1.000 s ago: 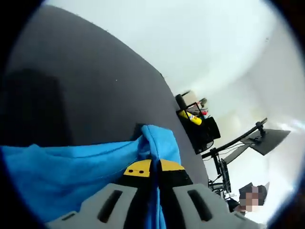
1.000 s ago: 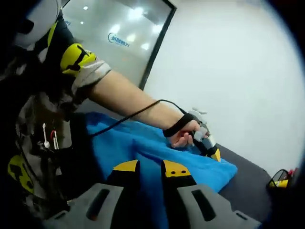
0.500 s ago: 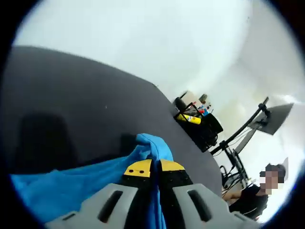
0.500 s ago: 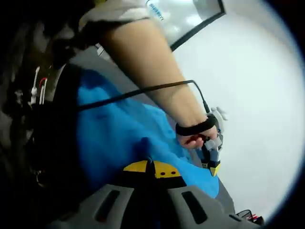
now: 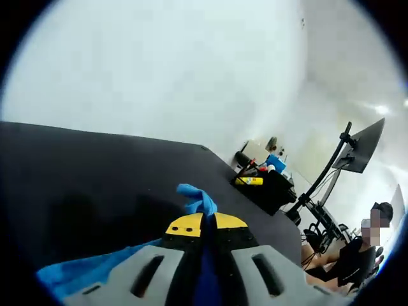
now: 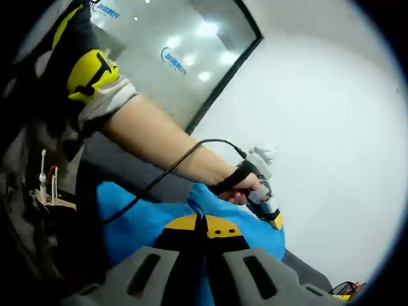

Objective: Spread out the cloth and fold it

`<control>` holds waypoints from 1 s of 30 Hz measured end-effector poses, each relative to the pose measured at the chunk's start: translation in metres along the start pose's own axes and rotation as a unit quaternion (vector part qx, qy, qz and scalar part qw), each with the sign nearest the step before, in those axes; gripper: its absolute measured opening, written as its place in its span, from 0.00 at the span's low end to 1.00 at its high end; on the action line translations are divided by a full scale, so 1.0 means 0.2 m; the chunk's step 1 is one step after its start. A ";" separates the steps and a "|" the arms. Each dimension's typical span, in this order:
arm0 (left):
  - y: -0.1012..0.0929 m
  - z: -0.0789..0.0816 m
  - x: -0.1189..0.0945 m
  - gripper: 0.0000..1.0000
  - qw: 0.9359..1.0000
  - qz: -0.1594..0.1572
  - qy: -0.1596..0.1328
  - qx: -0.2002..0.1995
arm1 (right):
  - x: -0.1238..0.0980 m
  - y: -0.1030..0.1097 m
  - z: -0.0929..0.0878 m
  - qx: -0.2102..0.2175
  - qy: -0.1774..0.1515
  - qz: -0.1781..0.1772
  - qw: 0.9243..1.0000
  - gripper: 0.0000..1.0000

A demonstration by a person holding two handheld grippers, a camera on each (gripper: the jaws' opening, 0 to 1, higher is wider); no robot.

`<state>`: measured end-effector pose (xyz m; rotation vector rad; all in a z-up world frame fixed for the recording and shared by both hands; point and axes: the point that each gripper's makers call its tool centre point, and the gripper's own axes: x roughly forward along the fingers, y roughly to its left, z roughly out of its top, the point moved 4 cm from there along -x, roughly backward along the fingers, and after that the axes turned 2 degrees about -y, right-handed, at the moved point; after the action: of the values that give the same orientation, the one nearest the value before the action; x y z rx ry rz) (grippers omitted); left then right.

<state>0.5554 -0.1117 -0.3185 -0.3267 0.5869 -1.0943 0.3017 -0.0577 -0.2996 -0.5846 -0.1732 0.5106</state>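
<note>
A blue cloth [image 5: 197, 199] is pinched between the pressed-together yellow-tipped jaws of the left gripper [image 5: 204, 223] at the lower centre of the left gripper view, a crumpled corner poking up just beyond the tips while more blue fabric trails off to the lower left of the frame. Beneath it stretches a dark grey table [image 5: 95, 178]. In the right gripper view the same cloth [image 6: 146, 217] spreads across the lower middle of the frame, one fold clamped in the closed jaws of the right gripper [image 6: 205, 224] at bottom centre. Just above and right of centre there, the person's hand [image 6: 239, 191], wearing a black wrist strap, grips the handle of the left gripper, whose yellow tip touches the cloth. A black cable [image 6: 172, 172] runs along the bare forearm. At the table's far edge in the left gripper view, right of centre, sits a black bin of tools [image 5: 264, 185], with a monitor on an arm [image 5: 360, 150] further right.
</note>
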 end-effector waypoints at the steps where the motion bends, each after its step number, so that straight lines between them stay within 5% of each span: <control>1: 0.04 -0.06 -0.01 0.05 1.000 0.001 0.008 -0.012 | -0.01 0.00 -0.01 0.002 0.000 -0.001 1.000 0.01; 5: 0.24 -0.27 -0.05 0.07 0.996 0.047 0.069 0.008 | -0.01 0.02 -0.08 0.059 0.005 0.010 0.998 0.01; 7: 0.32 -0.36 -0.14 0.07 0.993 0.070 0.093 -0.037 | 0.00 0.04 -0.11 0.099 -0.004 0.015 0.995 0.01; 11: 0.30 -0.45 -0.32 0.07 0.981 0.031 0.105 -0.161 | 0.03 0.02 -0.11 0.114 -0.014 0.006 0.993 0.01; 14: 0.32 -0.50 -0.44 0.05 0.973 0.043 0.140 -0.177 | 0.06 0.01 -0.10 0.122 -0.016 0.002 0.992 0.01; 16: 0.27 -0.52 -0.47 0.04 0.965 0.029 0.131 -0.226 | 0.07 0.01 -0.10 0.127 -0.018 0.000 0.992 0.01; 19: 0.05 -0.57 -0.50 0.05 0.927 -0.089 0.149 -0.334 | 0.03 0.09 0.00 0.122 -0.021 -0.005 0.992 0.01; 21: 0.01 -0.66 -0.52 0.07 0.922 -0.087 0.189 -0.325 | 0.01 0.07 0.01 0.122 -0.024 -0.012 0.992 0.01; 22: 0.01 -0.70 -0.52 0.07 0.928 -0.067 0.195 -0.312 | 0.01 0.06 0.02 0.122 -0.026 -0.014 0.992 0.01; 23: 0.03 -0.72 -0.51 0.07 0.934 -0.045 0.177 -0.307 | -0.02 -0.03 -0.08 0.123 -0.028 -0.018 0.992 0.01; 24: 0.03 -0.72 -0.51 0.08 0.930 -0.032 0.169 -0.324 | -0.03 -0.06 -0.10 0.122 -0.028 -0.021 0.992 0.01; 25: 0.06 -0.71 -0.50 0.08 0.915 -0.011 0.139 -0.379 | -0.04 -0.07 -0.10 0.122 -0.030 -0.022 0.992 0.01; 28: 0.10 -0.65 -0.47 0.21 0.901 -0.045 0.067 -0.426 | -0.02 -0.05 -0.11 0.123 -0.031 -0.015 0.992 0.01; 30: 0.10 -0.61 -0.45 0.31 0.891 -0.066 0.050 -0.446 | -0.02 -0.03 -0.12 0.116 -0.030 -0.007 0.993 0.01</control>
<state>0.4676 -0.0188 -0.4015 -1.1271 1.1636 -0.9120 0.3077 -0.0754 -0.3156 -0.3418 -0.1719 0.5255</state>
